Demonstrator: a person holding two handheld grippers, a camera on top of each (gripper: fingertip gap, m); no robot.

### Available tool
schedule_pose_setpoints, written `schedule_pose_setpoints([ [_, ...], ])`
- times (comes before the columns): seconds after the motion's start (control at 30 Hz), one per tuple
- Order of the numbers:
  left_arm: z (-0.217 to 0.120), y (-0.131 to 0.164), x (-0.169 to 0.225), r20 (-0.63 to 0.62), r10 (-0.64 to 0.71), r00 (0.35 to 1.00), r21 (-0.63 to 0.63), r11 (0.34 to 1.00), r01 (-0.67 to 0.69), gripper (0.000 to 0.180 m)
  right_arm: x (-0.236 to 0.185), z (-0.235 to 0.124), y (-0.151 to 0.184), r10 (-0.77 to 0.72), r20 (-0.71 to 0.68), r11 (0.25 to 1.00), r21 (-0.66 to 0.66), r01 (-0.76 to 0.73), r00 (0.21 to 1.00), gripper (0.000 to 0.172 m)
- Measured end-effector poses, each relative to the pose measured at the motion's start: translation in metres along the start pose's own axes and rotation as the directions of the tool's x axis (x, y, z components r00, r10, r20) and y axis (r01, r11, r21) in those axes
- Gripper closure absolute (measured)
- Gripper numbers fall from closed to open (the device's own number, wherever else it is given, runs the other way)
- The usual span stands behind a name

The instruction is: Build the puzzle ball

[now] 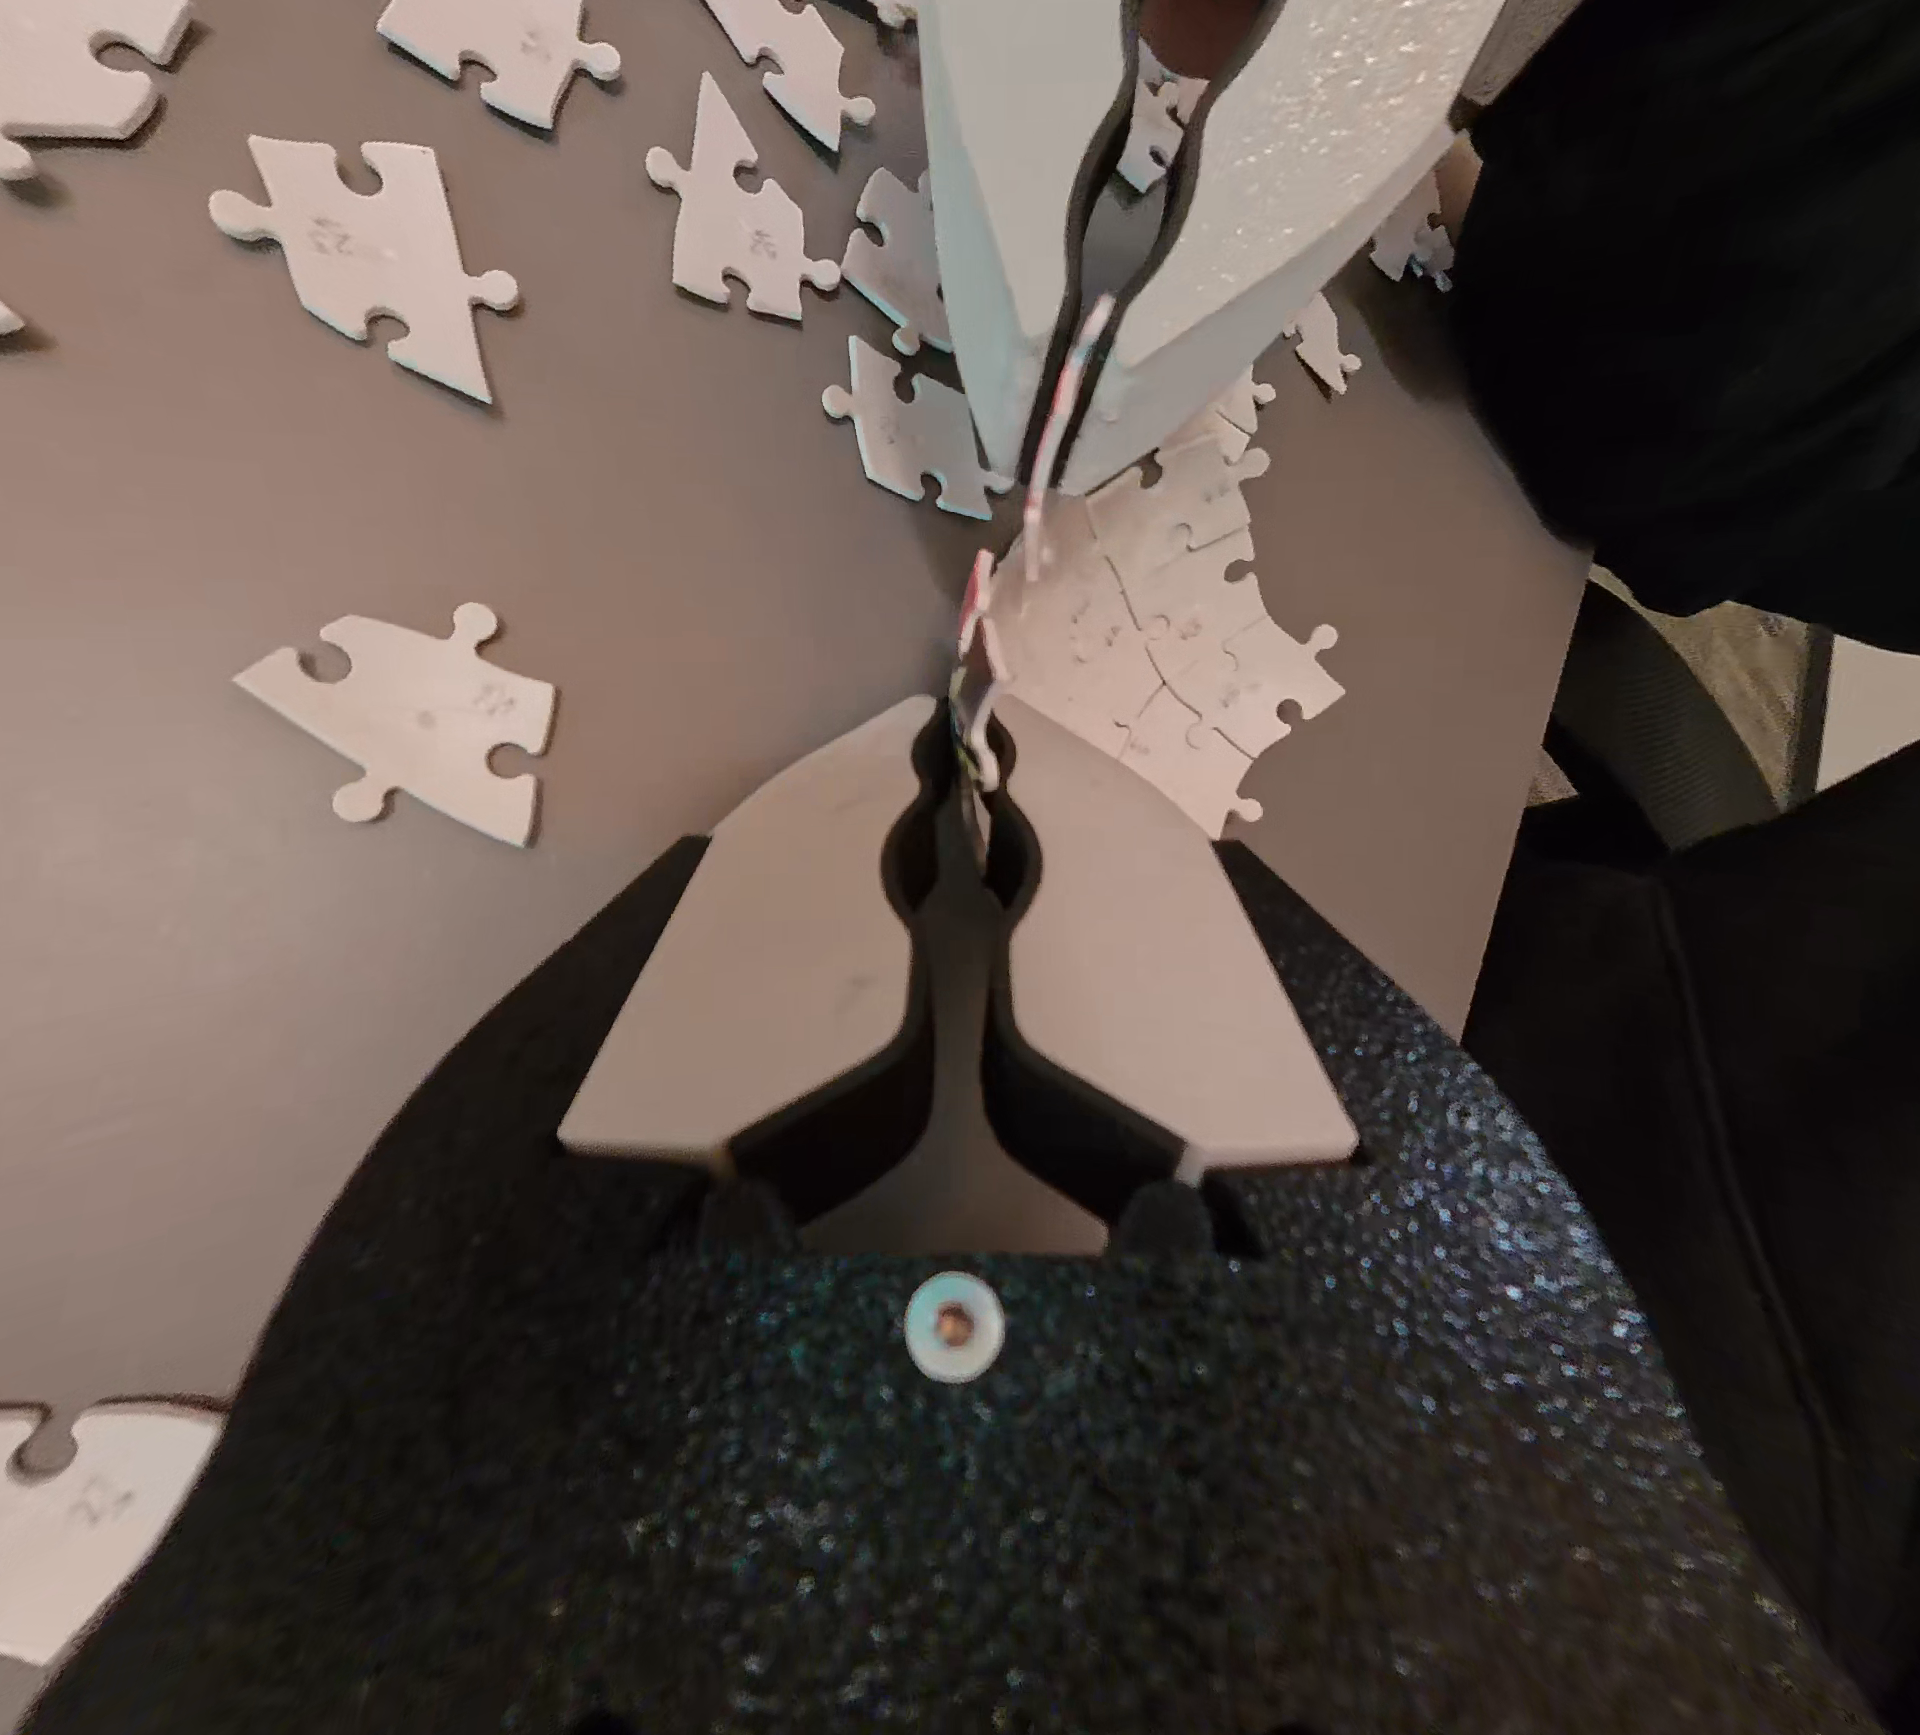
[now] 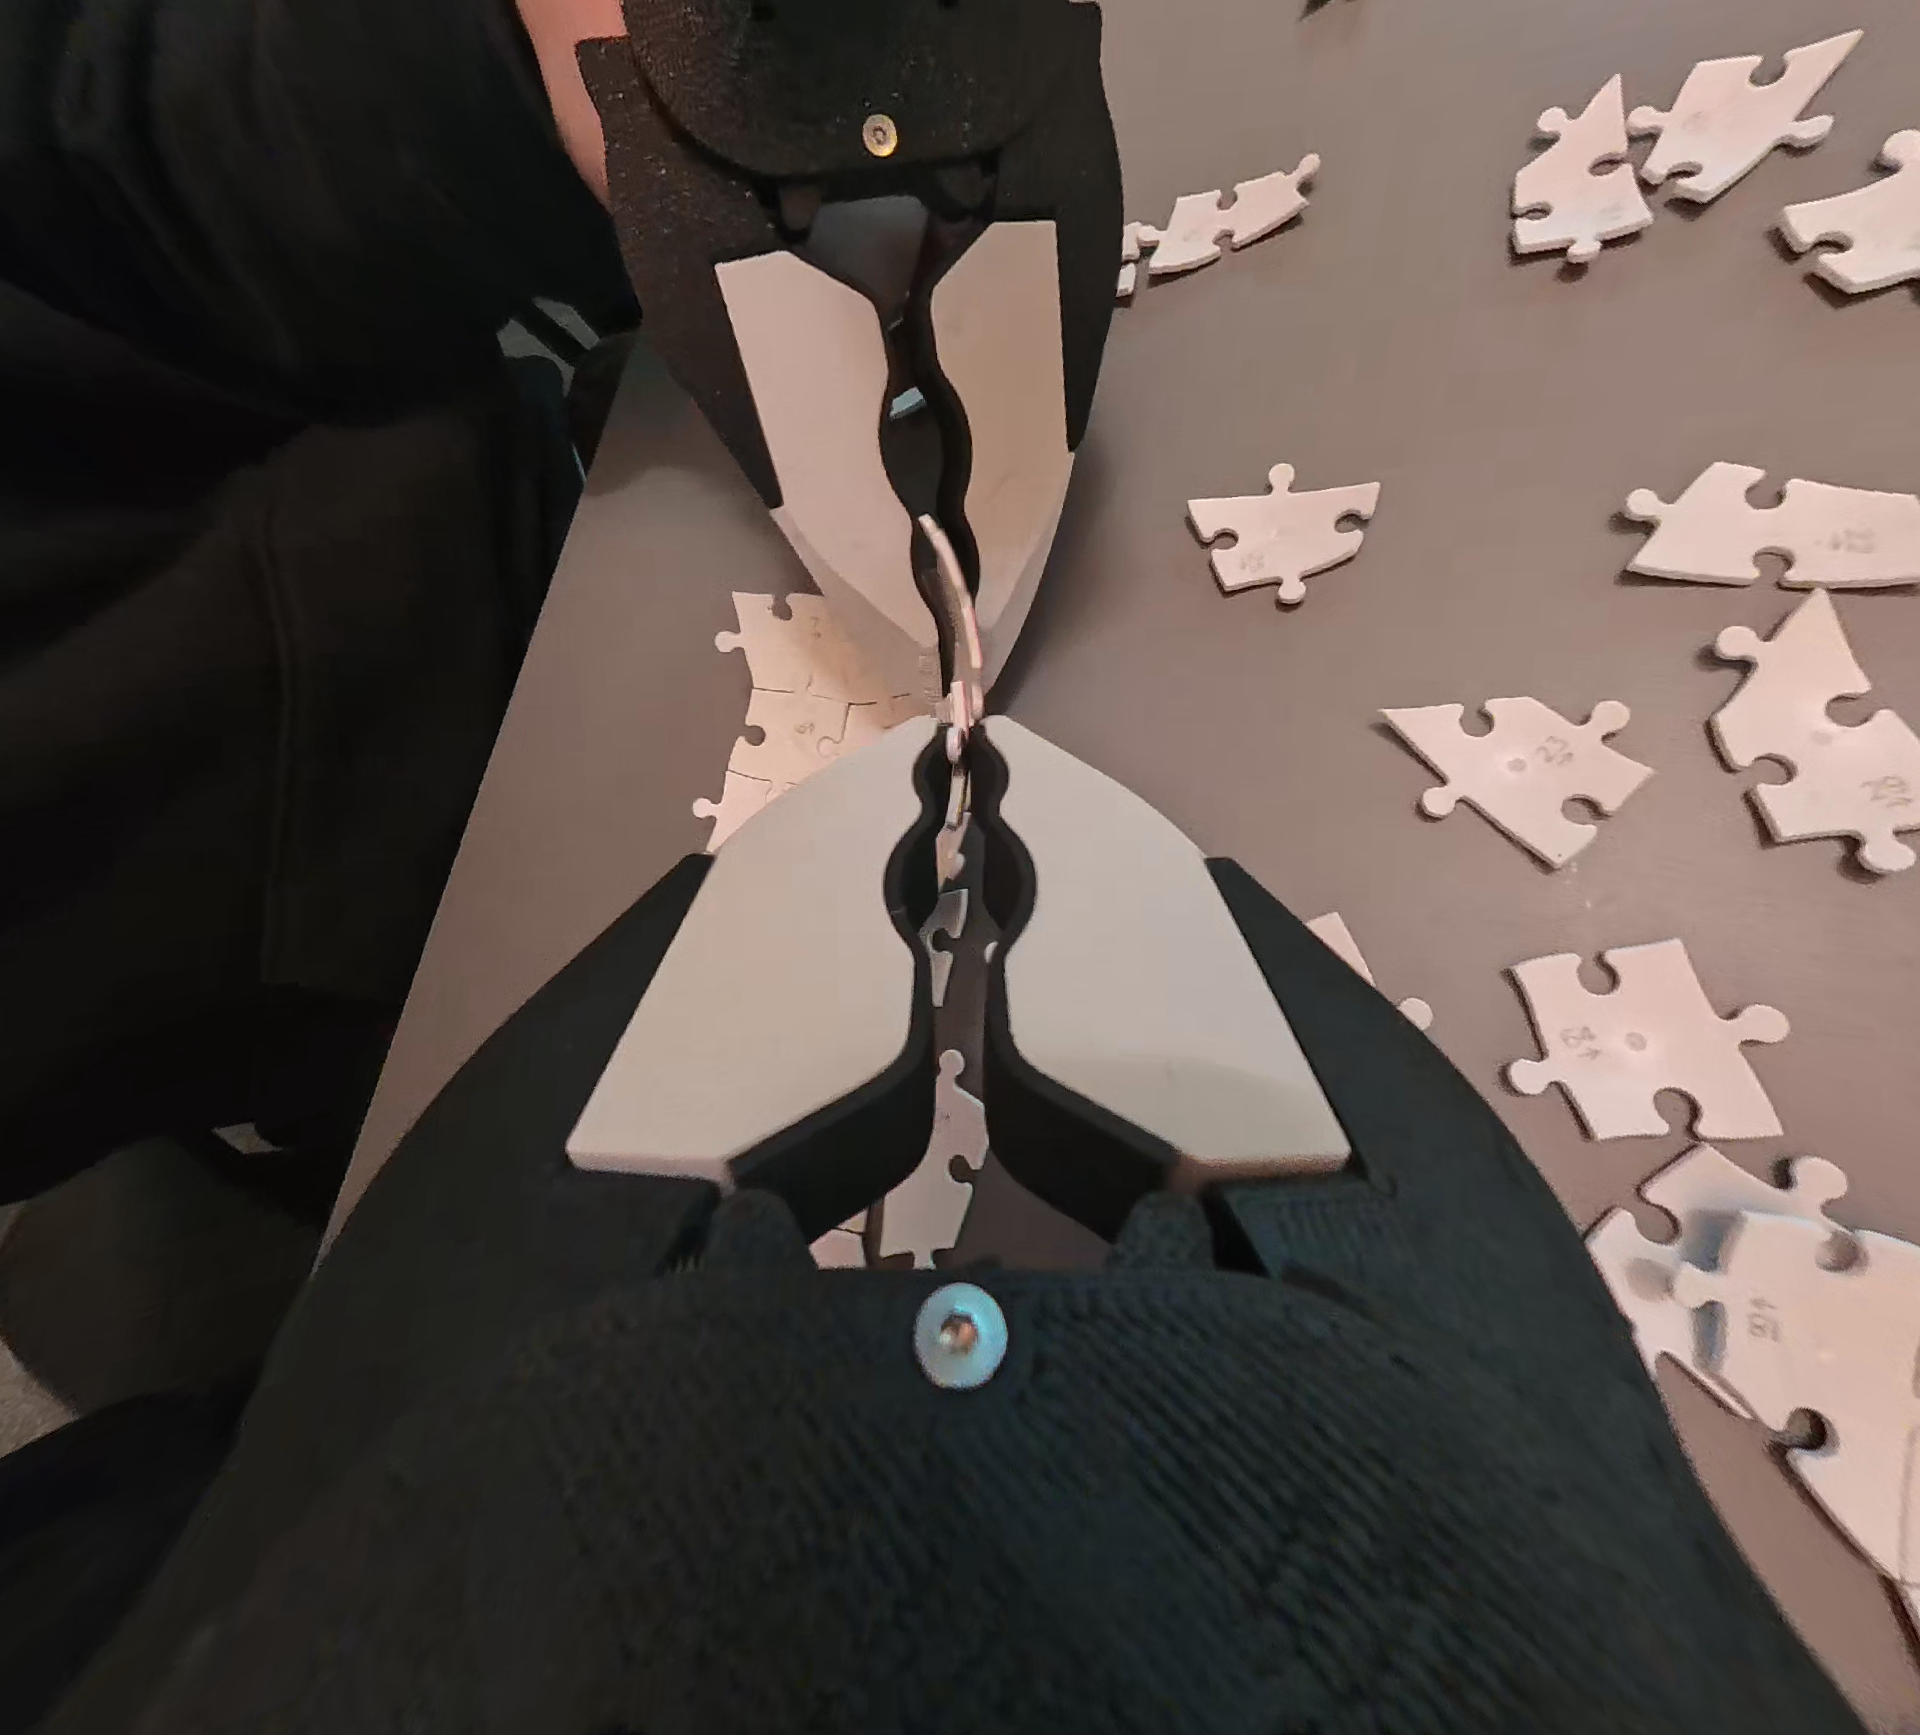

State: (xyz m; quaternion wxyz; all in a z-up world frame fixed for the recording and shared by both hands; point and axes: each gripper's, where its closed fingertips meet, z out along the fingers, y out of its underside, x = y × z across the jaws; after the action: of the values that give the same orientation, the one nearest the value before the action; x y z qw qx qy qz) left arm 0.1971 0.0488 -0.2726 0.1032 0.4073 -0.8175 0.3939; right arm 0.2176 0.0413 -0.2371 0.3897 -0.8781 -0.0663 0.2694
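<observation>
My left gripper [image 1: 961, 721] is shut on a thin puzzle piece [image 1: 982, 646] held edge-on, with a printed colour side and a pale back. My right gripper [image 1: 1042, 467] comes in from above, facing it, and is shut on a second puzzle piece [image 1: 1062, 407], also edge-on. In the right wrist view my right gripper [image 2: 961, 738] holds its piece [image 2: 951, 797], and the left gripper [image 2: 961, 646] holds its piece [image 2: 958, 594]. The two pieces meet tip to tip in the air. Below them a joined cluster of pale pieces [image 1: 1195, 646] lies near the table edge; it also shows in the right wrist view [image 2: 800, 688].
Several loose pale puzzle pieces lie face down on the dark grey table [image 1: 675, 542], such as one at the left [image 1: 416, 719] and one in the right wrist view [image 2: 1288, 532]. A person in black clothing [image 2: 208, 438] is at the table edge [image 2: 499, 802]. One gripper's finger ends stand about 4 centimeters off the other's.
</observation>
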Motion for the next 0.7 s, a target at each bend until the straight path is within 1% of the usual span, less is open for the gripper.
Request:
schedule_pose_setpoints([
  [0.3,0.000,-0.001,-0.002,-0.018,-0.015,1.000,0.020,1.000,0.015,0.177,0.001,0.010,0.006,-0.065,-0.027,0.996,-0.064,0.063,0.998,0.169],
  [0.43,0.000,-0.002,-0.002,-0.022,-0.016,1.000,0.032,0.999,0.016,0.177,0.003,0.010,0.002,-0.053,-0.049,0.998,-0.048,0.051,0.997,0.169],
  [0.53,0.001,-0.002,-0.002,-0.019,-0.011,1.000,0.034,0.999,0.011,0.177,0.006,0.011,0.005,-0.065,-0.069,0.996,-0.072,0.060,0.995,0.168],
  [0.7,0.001,-0.003,-0.002,-0.019,-0.011,1.000,0.040,0.999,0.012,0.177,0.006,0.014,0.004,-0.066,-0.072,0.996,-0.072,0.061,0.995,0.168],
])
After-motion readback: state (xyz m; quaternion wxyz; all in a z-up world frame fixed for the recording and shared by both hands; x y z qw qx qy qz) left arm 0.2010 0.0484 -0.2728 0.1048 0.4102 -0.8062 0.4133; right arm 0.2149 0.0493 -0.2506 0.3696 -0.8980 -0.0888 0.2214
